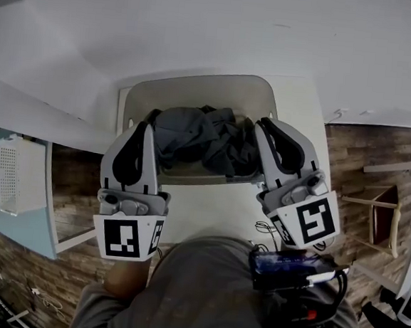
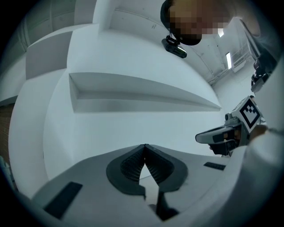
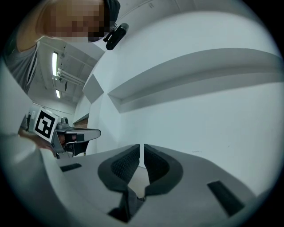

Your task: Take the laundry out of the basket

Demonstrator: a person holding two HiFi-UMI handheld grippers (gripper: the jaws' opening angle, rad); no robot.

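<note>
Left gripper [image 1: 146, 127]: my jaws closed, empty. Right gripper [image 1: 265, 123]: jaws all but closed, empty. I hold both level, flanking the basket [image 1: 198, 82] on the table [image 1: 211, 217], likely poised to reach; dark laundry [image 1: 200, 141] heaped inside, untouched.

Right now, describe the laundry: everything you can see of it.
The laundry is a dark grey heap of soft, crumpled cloth; separate pieces cannot be told apart. It lies in the pale basket, filling its near part, the far part bare. The left gripper and right gripper flank it in the head view; neither holds it.
</note>
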